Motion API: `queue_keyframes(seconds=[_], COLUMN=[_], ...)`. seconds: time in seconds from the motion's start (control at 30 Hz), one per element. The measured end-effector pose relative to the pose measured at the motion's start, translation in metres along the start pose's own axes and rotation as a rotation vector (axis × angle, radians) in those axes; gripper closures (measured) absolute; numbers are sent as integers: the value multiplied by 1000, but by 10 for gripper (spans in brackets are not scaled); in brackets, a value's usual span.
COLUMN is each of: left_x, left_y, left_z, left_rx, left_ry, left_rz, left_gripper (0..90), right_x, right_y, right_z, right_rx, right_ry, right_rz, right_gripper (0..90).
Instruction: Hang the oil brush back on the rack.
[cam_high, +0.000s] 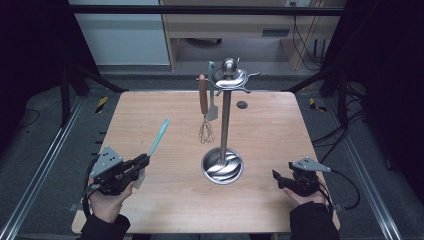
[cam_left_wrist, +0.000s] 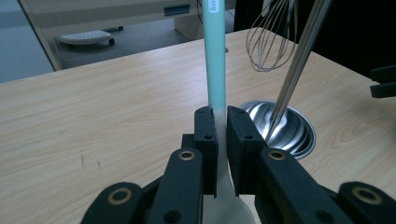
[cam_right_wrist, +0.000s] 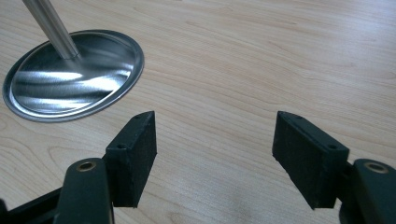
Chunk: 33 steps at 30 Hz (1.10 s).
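Observation:
My left gripper (cam_high: 142, 162) (cam_left_wrist: 222, 121) is shut on a spatula (cam_high: 159, 136) (cam_left_wrist: 215, 60) with a teal handle and a pale head, low on the handle just above the head. The handle points up and away over the left of the table. A steel utensil stand (cam_high: 225, 120) rises from a round base (cam_high: 222, 166) (cam_left_wrist: 285, 128) (cam_right_wrist: 70, 79) at the table's middle. From its top hooks hang a wooden-handled whisk (cam_high: 205, 131) (cam_left_wrist: 271, 37) and a grey turner (cam_high: 213, 110). My right gripper (cam_high: 276, 176) (cam_right_wrist: 215, 140) is open low over bare wood, right of the base, with nothing between its jaws.
A small dark round spot (cam_high: 242, 104) lies on the wooden table (cam_high: 150, 210) behind the stand. Metal frame rails run along both sides of the table, and a desk stands beyond the far edge.

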<state>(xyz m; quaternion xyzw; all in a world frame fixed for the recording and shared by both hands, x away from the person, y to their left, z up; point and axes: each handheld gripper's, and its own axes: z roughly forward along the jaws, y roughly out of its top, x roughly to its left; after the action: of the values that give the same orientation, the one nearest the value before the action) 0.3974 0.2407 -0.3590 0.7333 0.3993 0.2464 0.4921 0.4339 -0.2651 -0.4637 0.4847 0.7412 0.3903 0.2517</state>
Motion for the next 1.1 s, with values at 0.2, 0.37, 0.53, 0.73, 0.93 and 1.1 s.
queue_keyframes(seconds=[0.2,0.37,0.53,0.73,0.93,1.1], left_x=[-5,-7,-12,-18,-27,-32], left_y=[8,16,25,39,48,52], left_z=[-5,-11,-12,-12,-16,-16], left_rx=[-27,-62,-98,-145,-184,-200], left_ry=[-3,-6,-17,-38,-64,-70], left_rz=[14,13,16,12,11,10], left_gripper=[829,829,829,829,828,828], right_x=[1,1,1,1,1,1], right_y=[0,0,0,0,0,0], right_z=[1,1,1,1,1,2], right_rx=[8,12,10,7,13,13], right_ry=[-3,-5,-12,-15,-15,-14], right_rz=[-7,-6,-11,-25,-24,-27], right_gripper=[309,307,306,305,304,303])
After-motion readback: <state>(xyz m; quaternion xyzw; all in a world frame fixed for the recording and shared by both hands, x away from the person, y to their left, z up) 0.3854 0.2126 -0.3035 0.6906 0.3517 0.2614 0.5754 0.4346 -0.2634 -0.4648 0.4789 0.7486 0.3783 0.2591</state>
